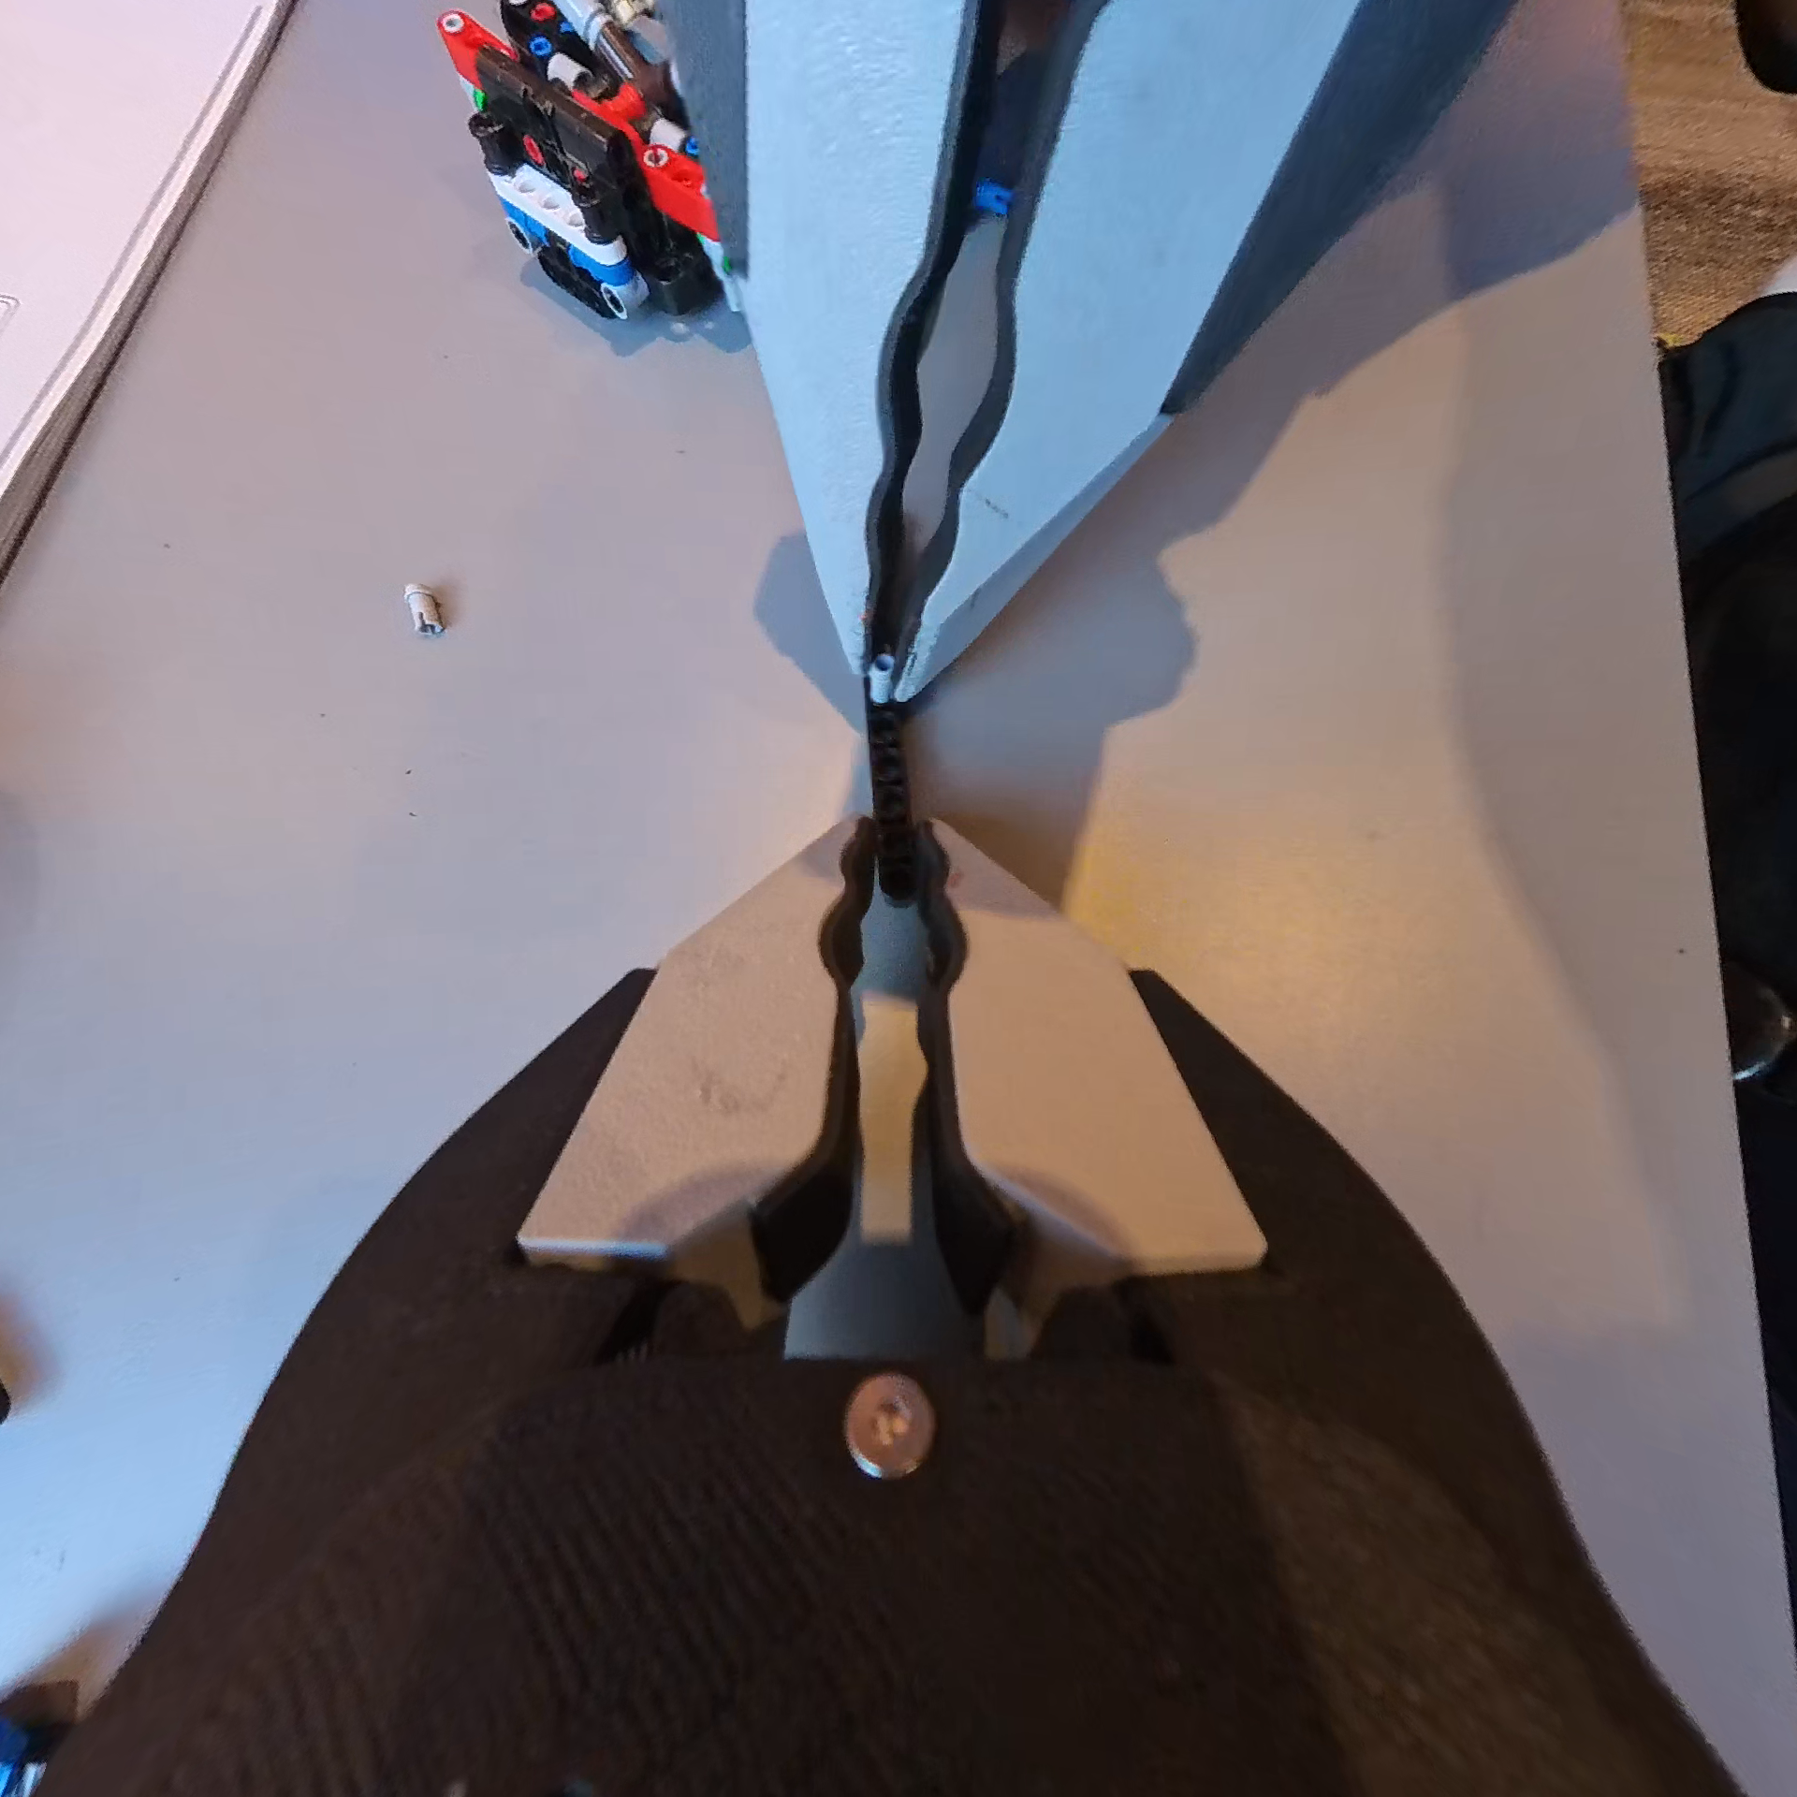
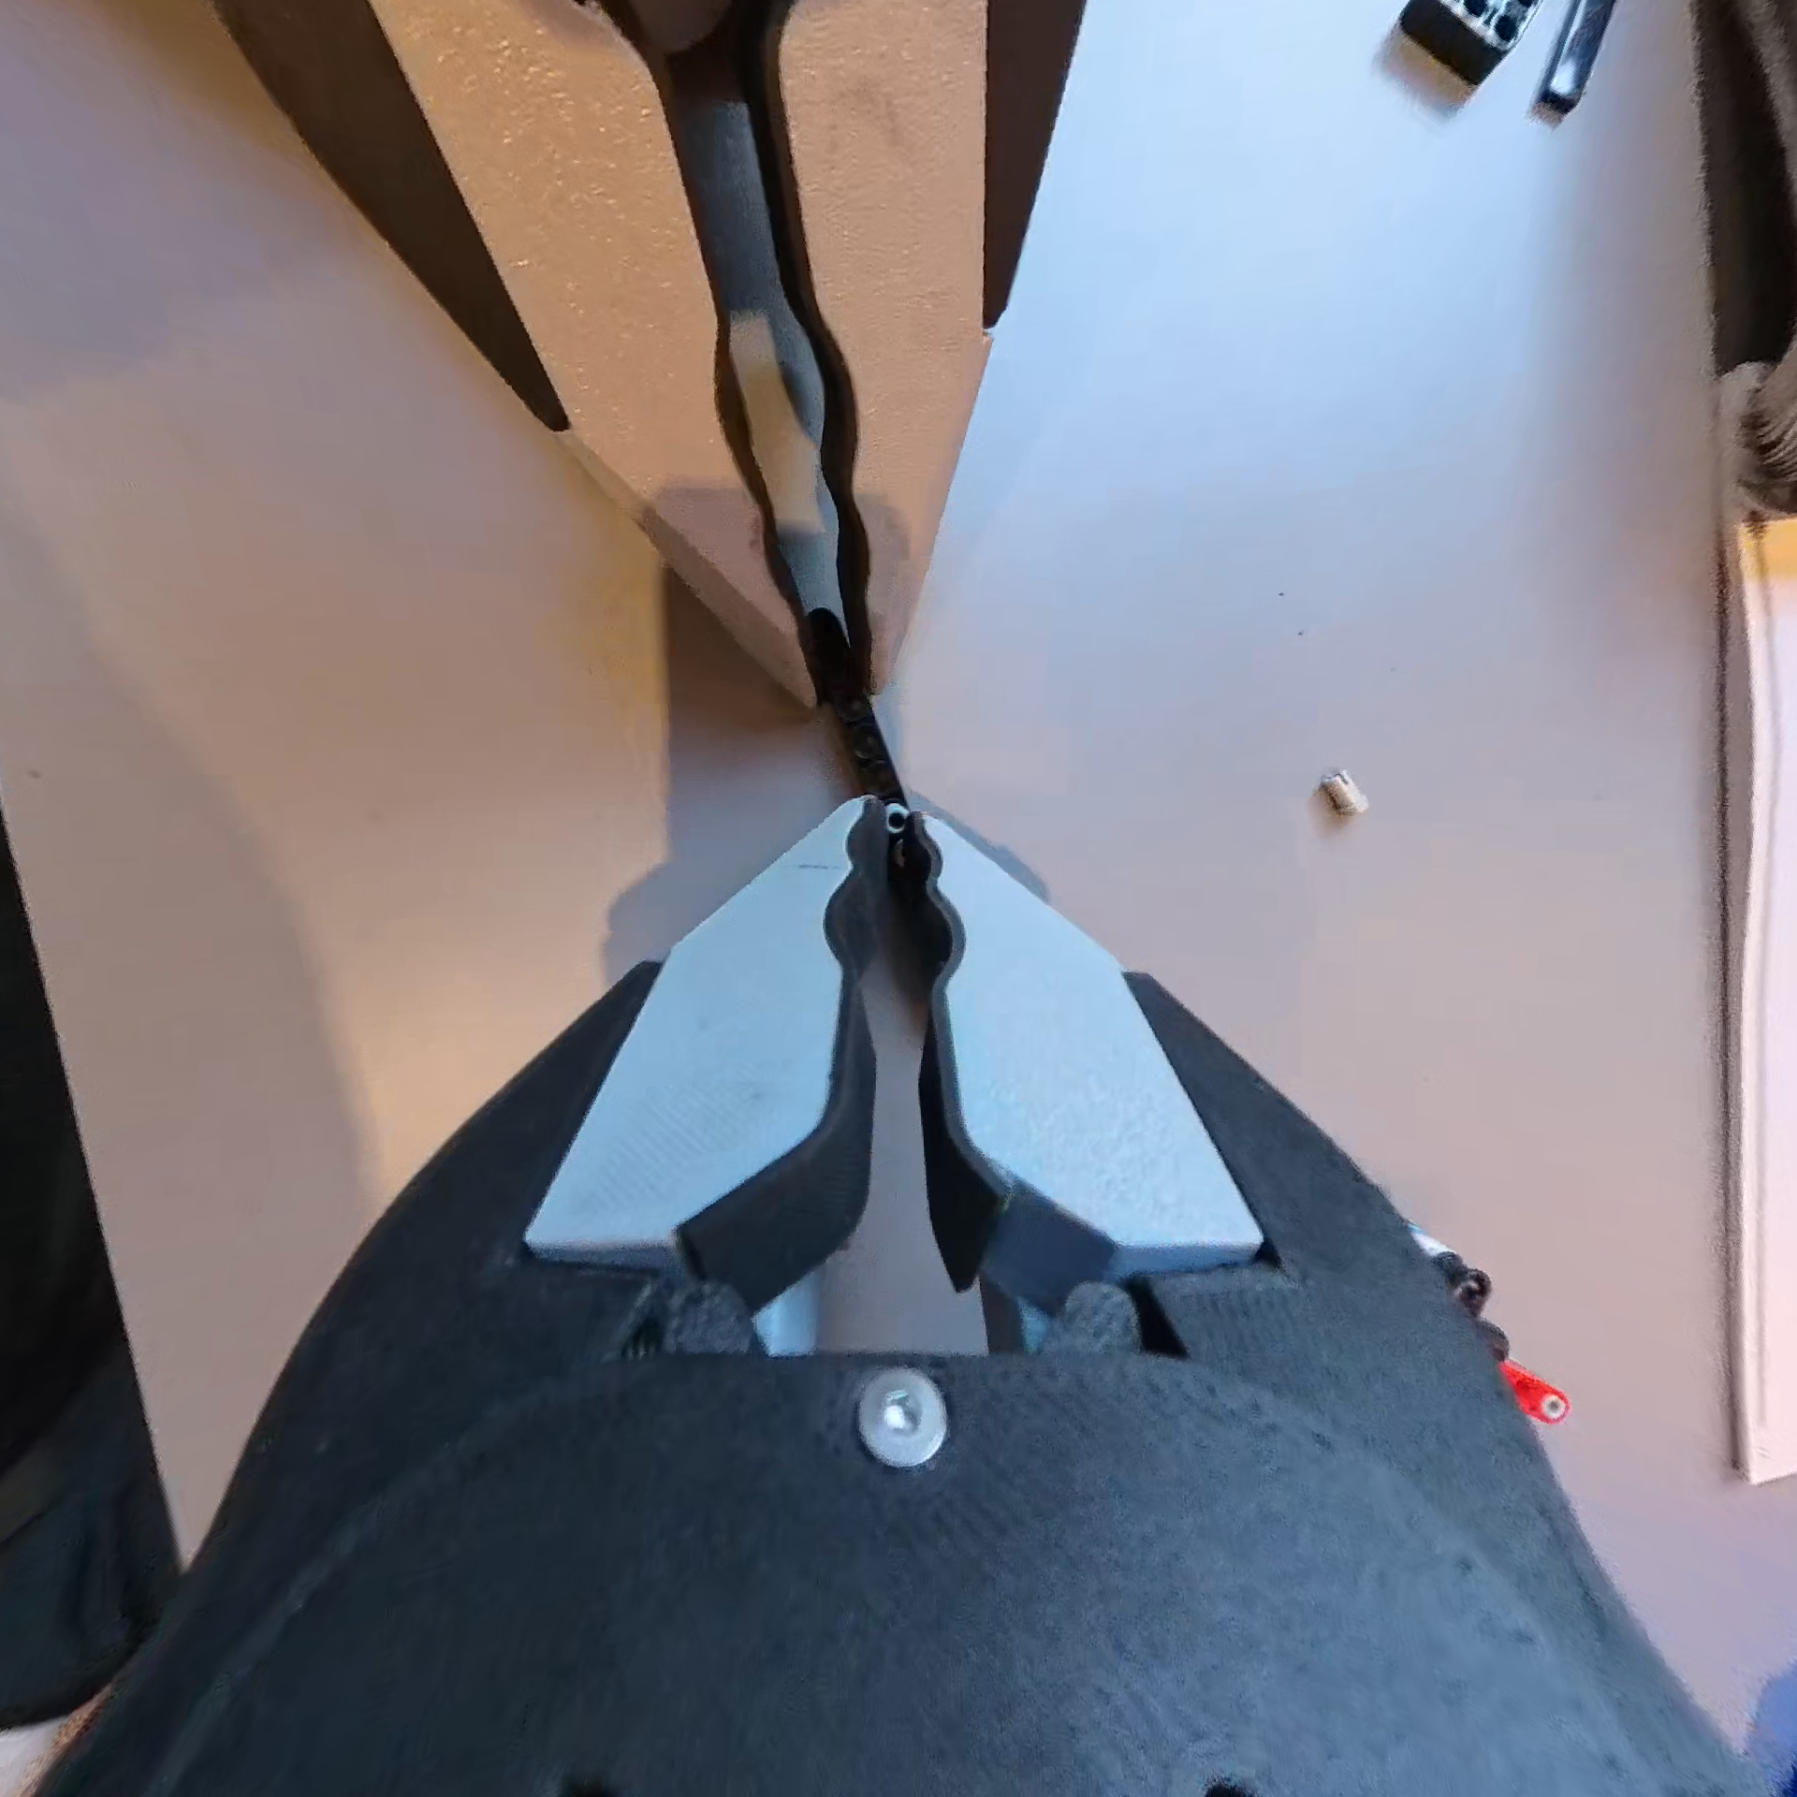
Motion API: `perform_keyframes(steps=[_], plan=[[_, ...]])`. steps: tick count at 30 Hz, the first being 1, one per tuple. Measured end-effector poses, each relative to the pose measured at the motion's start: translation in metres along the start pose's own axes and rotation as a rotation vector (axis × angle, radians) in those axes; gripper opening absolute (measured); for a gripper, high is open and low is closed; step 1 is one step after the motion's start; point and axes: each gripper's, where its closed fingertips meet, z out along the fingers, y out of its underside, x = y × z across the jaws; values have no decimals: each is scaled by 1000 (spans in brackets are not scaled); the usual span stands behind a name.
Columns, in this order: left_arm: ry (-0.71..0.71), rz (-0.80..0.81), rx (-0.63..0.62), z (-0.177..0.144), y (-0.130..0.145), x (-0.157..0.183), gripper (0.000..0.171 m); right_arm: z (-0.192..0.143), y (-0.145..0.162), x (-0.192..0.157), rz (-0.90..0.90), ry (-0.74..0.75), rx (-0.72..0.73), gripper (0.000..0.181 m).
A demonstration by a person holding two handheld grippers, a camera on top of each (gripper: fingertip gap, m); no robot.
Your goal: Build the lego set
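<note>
Jaws of left gripper clamp black beam; right gripper seemingly pinches a white pin.

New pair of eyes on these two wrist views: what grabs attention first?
The two grippers meeting tip to tip mid-table: the left gripper pinches one end of a thin black beam, while the right gripper grips a small white pin at the beam's other end. Next, the colourful part-built model at the top left of the left wrist view, with a loose grey pin on the table nearer the camera.
</note>
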Motion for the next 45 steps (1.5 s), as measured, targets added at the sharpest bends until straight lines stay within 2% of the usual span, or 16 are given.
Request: perform_keyframes(steps=[6,15,23,26,31,38,45], plan=[[-4,3,-1,0,0,0,5,0,0,0,-64,-45,-83,2],[-1,-6,0,0,0,-1,5,2,-1,1,-118,-96,-126,3],[-7,-19,1,0,0,-3,5,3,-3,1,-141,-14,-1,2],[-4,-20,2,0,0,-2,5,1,-3,-1,-91,-33,29,3],[-3,-21,1,0,0,-2,5,0,3,4,-79,-19,20,4],[-1,-24,1,0,0,-2,5,-5,-11,1,-106,-16,61,0],[-2,-23,1,0,0,-2,5,-2,-8,-2,-126,-21,36,0]])
